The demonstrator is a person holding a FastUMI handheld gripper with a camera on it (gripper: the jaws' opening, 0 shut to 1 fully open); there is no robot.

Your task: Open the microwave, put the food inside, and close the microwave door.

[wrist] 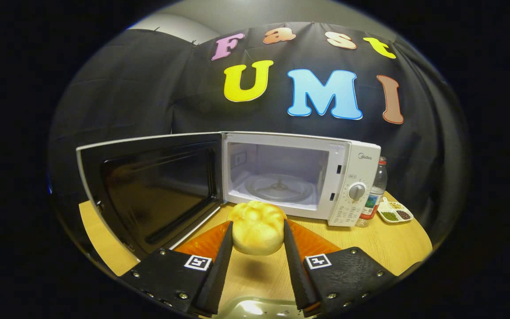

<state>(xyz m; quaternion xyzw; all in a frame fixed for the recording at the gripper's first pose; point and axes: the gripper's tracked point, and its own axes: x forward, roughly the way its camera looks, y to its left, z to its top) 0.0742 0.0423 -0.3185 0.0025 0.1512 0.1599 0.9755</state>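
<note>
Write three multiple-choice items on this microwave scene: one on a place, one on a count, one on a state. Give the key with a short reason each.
1. Where is the bun?
A. On the turntable
B. Between the gripper fingers, in front of the microwave
C. Beside the bottle

2. How many bottles stand right of the microwave?
A. None
B. One
C. Three

3. What state is the microwave door in?
A. Swung wide open
B. Shut
C. Taken off and lying flat

Key:
1 B: both fingers press the bun's sides, and it sits off the table, short of the cavity.
2 B: a single bottle stands by the control panel, next to a small dish.
3 A: the door hangs out to the left and the bare turntable shows inside.
</note>
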